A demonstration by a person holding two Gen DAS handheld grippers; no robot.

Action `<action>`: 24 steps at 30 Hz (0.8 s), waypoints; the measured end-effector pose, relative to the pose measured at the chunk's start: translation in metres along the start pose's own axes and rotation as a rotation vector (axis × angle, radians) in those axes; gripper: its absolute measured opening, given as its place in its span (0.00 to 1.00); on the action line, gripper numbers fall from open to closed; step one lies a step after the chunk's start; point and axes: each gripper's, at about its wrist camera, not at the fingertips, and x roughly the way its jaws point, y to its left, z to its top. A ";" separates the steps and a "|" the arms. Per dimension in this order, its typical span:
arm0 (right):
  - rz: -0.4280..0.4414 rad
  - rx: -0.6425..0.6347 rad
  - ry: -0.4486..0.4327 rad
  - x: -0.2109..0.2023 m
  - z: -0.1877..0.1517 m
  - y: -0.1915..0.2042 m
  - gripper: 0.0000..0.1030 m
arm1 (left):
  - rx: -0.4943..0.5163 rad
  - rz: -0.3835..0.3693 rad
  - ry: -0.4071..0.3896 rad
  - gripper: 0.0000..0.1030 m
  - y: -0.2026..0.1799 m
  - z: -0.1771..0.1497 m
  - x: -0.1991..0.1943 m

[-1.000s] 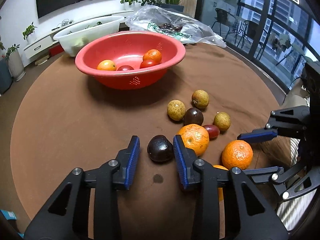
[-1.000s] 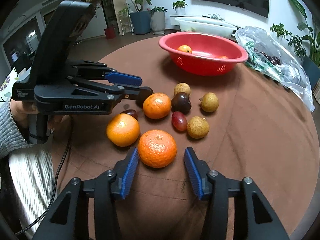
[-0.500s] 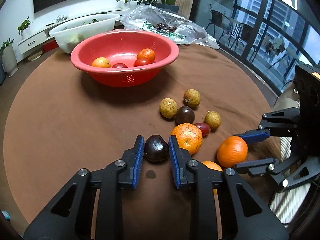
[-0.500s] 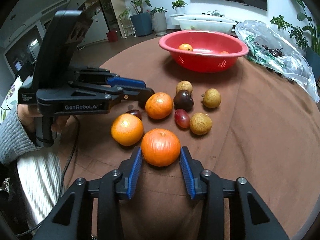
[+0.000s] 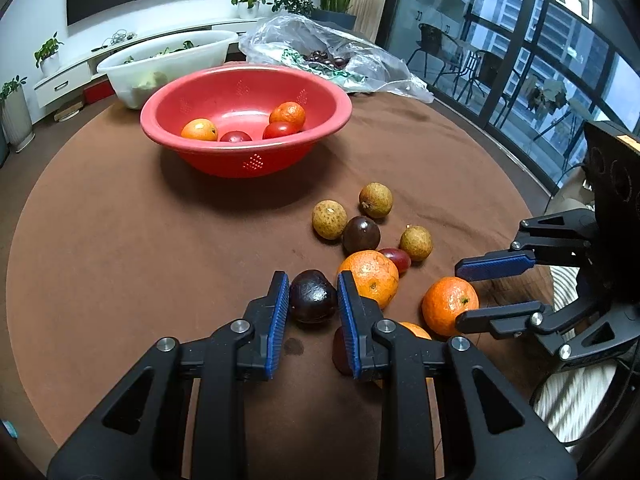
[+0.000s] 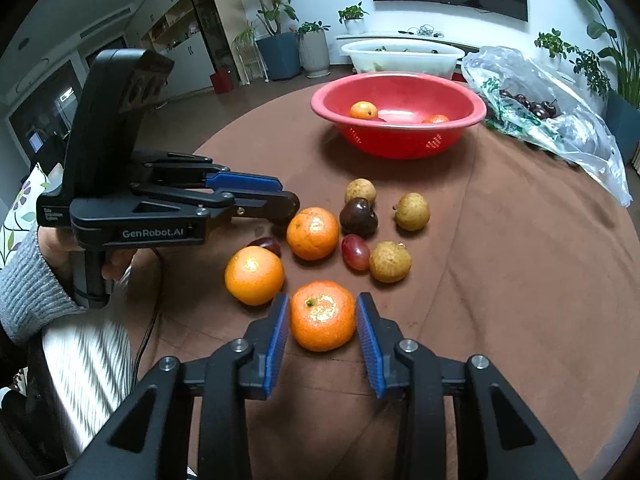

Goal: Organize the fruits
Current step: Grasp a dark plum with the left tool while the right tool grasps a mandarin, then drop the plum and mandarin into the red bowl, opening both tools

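My left gripper (image 5: pixel 312 300) is shut on a dark purple fruit (image 5: pixel 313 296), held just above the brown table. My right gripper (image 6: pixel 322 320) is shut on an orange mandarin (image 6: pixel 322 315), which also shows in the left wrist view (image 5: pixel 450 306). Loose fruit lies between them: two more oranges (image 6: pixel 313 233) (image 6: pixel 254 275), three tan longans (image 6: pixel 390 261), a dark fruit (image 6: pixel 358 212) and a red grape (image 6: pixel 355 252). The red bowl (image 5: pixel 326 128) at the far side holds several fruits.
A white basin (image 5: pixel 168 64) and a clear plastic bag of cherries (image 5: pixel 332 60) stand behind the red bowl. The round table's edge (image 5: pixel 516 168) curves close on the right. A small dark stain (image 5: pixel 294 345) marks the cloth.
Both grippers closed from open onto their fruit: the left on the dark purple fruit, the right on the mandarin. Both have risen slightly.
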 end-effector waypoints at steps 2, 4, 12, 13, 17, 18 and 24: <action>-0.004 -0.003 0.018 0.005 -0.001 0.001 0.43 | -0.004 0.000 0.005 0.22 0.001 -0.001 0.001; -0.024 -0.016 0.033 0.010 -0.002 0.003 0.46 | -0.005 0.001 0.006 0.22 0.001 -0.001 0.001; 0.014 0.006 0.030 0.008 -0.006 -0.001 0.41 | -0.008 -0.013 0.014 0.22 0.003 -0.003 0.001; 0.021 0.013 0.027 0.007 -0.006 -0.002 0.41 | -0.011 -0.017 0.013 0.22 0.003 -0.003 0.000; 0.048 0.039 0.014 0.002 -0.004 -0.005 0.41 | -0.032 -0.026 0.003 0.22 0.006 -0.003 -0.004; 0.056 0.047 0.008 0.001 -0.003 -0.006 0.41 | -0.037 -0.027 -0.001 0.22 0.007 -0.002 -0.005; 0.099 0.081 -0.040 -0.013 0.014 -0.016 0.41 | -0.039 -0.035 -0.041 0.22 0.008 0.011 -0.018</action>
